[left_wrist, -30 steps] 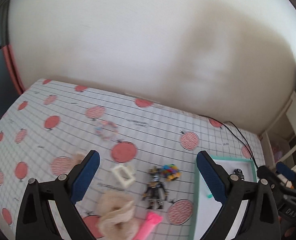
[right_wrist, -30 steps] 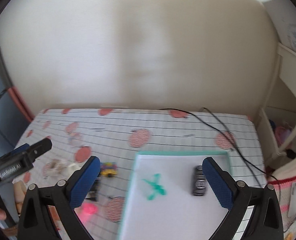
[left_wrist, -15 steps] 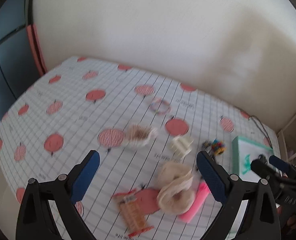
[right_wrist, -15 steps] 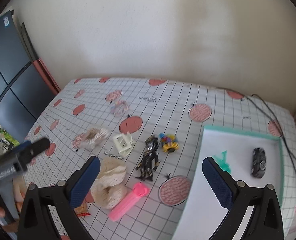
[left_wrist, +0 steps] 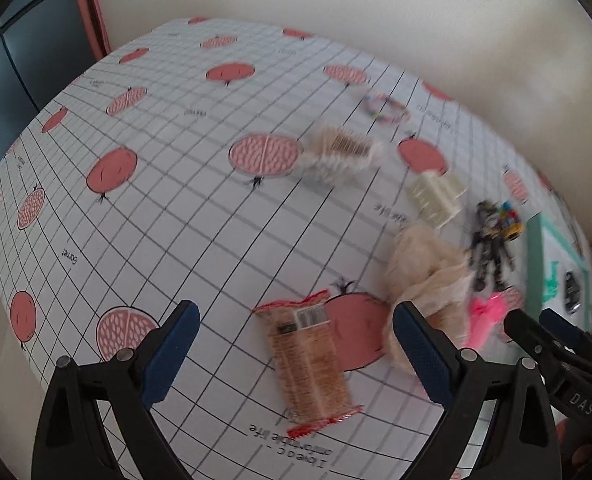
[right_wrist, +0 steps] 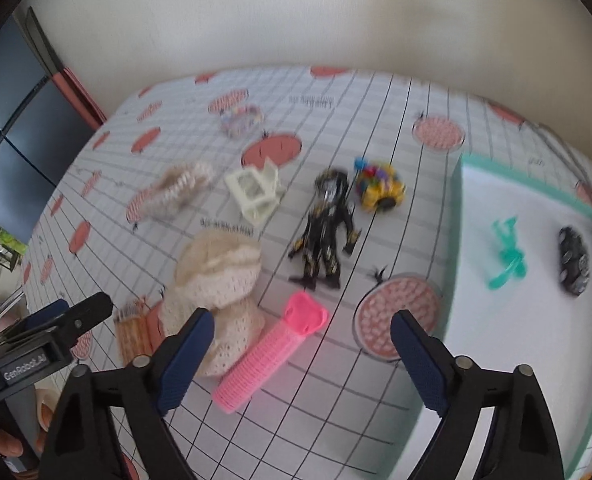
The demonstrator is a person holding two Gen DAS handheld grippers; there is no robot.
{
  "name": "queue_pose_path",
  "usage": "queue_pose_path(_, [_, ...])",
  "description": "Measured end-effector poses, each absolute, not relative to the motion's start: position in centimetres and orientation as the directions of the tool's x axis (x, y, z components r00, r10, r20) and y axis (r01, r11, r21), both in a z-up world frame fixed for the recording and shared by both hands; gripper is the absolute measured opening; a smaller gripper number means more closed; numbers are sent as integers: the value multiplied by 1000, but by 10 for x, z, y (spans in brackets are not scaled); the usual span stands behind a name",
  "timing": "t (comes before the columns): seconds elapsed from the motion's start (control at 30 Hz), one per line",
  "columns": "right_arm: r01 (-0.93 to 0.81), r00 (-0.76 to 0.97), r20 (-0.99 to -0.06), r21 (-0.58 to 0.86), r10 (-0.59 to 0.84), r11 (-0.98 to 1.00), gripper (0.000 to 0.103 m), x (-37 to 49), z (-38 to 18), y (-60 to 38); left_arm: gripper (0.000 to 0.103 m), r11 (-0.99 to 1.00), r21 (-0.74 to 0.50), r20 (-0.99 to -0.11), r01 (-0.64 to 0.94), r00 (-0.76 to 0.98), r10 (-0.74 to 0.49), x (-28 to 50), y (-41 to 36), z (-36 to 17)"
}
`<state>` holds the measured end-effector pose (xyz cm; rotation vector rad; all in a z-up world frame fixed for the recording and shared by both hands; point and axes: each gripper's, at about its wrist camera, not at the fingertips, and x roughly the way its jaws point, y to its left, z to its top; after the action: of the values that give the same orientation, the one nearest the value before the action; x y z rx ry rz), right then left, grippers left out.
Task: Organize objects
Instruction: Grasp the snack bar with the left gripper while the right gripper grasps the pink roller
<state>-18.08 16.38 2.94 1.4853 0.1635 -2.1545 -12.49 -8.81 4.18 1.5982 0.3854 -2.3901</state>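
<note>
Right gripper point(right_wrist: 300, 344) is hovering, jaws apart, over pink roller point(right_wrist: 271, 356); blurred cream item, possibly crochet point(right_wrist: 215, 276), is lying beside it.

I see a table point(right_wrist: 376, 92) under a white grid cloth printed with red fruit. On it lie a snack packet point(left_wrist: 308, 360), a cream knitted hat point(right_wrist: 215, 276) just beside a pink hair roller point(right_wrist: 271, 356), a black toy figure point(right_wrist: 326, 228) touching a yellow toy car point(right_wrist: 380, 188), a cream plastic frame point(right_wrist: 255, 192), a pale comb-like clip point(right_wrist: 175, 194) and a bead bracelet point(right_wrist: 241, 120) — all blurred. On my right sits a green-rimmed tray point(right_wrist: 496, 166).
</note>
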Motion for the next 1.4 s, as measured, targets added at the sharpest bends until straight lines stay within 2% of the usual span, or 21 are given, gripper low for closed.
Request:
queue_pose_path(0.2, [454, -221, -923, 189, -315, -871, 82, -183, 7, 167, 96, -920, -103, -946, 379, -323, -27, -128, -99, 23])
queue_pose_path(0.43, [455, -190, -930, 200, -314, -868, 76, -181, -4, 160, 83, -922, -94, -956, 376, -292, -22, -128, -96, 16])
queue_pose_path(0.47, [461, -192, -930, 195, -312, -866, 74, -180, -4, 159, 77, -923, -88, -958, 374, -286, -24, -129, -95, 15])
queue_pose_path(0.6, [479, -191, -931, 190, -313, -857, 63, -174, -1, 155, 74, -926, -73, -963, 371, -269, -32, -128, -92, 11])
queue_pose_path(0.67, [482, -185, -930, 195, -317, -854, 59, -172, -1, 154, 65, -927, -74, -966, 368, -258, -25, -127, -89, 8])
queue_pose_path(0.7, [483, -178, -930, 202, -322, -852, 58, -170, -1, 153, 64, -928, -78, -967, 364, -255, -19, -127, -89, 7])
queue_pose_path(0.97, [474, -152, -923, 245, -353, -845, 55, -170, -6, 153, 53, -933, -74, -971, 351, -237, -12, -128, -84, 2])
queue_pose_path(1.13, [485, -145, -910, 276, -388, -830, 47, -171, -6, 152, 43, -935, -73, -970, 347, -242, -14, -128, -83, 3])
queue_pose_path(1.2, [480, -119, -901, 315, -416, -819, 43, -173, -7, 153, 42, -933, -88, -970, 348, -245, 0, -128, -84, 4])
queue_pose_path(1.4, [475, -104, -889, 349, -445, -808, 40, -175, -5, 159, 41, -931, -100, -967, 351, -254, 8, -126, -85, 7])
